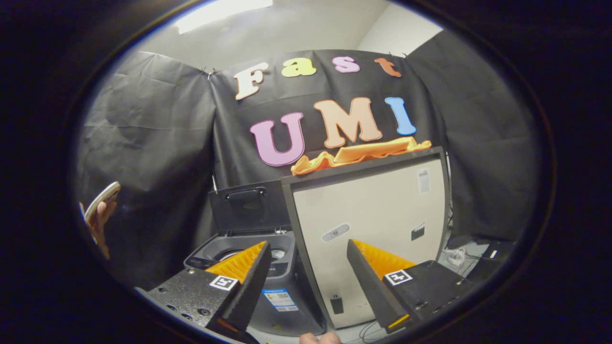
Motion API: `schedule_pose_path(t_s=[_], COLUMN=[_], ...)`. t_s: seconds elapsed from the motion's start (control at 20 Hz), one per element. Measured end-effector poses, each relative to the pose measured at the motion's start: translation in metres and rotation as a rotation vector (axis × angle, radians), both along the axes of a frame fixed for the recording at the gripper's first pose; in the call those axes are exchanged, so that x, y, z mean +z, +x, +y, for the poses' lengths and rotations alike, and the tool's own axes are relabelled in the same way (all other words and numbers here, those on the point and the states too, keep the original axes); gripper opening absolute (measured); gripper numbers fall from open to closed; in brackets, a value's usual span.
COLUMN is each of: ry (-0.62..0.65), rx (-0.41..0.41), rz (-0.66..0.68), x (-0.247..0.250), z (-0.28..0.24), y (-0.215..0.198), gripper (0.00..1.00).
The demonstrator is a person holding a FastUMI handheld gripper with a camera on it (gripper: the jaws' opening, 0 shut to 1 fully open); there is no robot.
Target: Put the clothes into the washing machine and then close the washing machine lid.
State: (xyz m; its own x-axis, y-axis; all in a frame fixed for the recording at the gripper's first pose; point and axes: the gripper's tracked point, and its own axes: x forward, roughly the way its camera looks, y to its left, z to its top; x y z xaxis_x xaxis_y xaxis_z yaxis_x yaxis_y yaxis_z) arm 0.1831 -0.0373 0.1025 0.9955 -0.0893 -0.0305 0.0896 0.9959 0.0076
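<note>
An orange cloth (361, 153) lies crumpled on top of a tall pale cabinet (373, 220), well beyond my fingers and above them. To the cabinet's left stands a small dark grey washing machine (267, 291) with its lid (251, 208) raised upright, its drum opening partly hidden behind my left finger. My gripper (308, 248) is open, its two fingers spread wide with nothing between them, pointing at the cabinet's front face.
A person's hand (101, 215) holding a flat object shows at the far left against the black cloth wall. Cables and a white plug (456, 258) lie on the floor to the cabinet's right. A fingertip (320, 338) shows below the fingers.
</note>
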Motion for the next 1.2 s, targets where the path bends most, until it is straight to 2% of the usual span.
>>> schedule_pose_path(t_s=[0.2,0.4,0.75,0.95,1.2], ry=[-0.008,-0.097,-0.137,-0.148,-0.028], rx=[0.007,0.007,-0.064,-0.134,-0.184], rz=[0.04,0.039,0.063,0.128,0.216], x=[0.026,0.075,0.151,0.156,0.137], z=[-0.006,-0.017,-0.062,-0.102,-0.128], y=[0.034,0.066,0.133,0.168,0.196], gripper=[0.96,0.96,0.96,0.97,0.96])
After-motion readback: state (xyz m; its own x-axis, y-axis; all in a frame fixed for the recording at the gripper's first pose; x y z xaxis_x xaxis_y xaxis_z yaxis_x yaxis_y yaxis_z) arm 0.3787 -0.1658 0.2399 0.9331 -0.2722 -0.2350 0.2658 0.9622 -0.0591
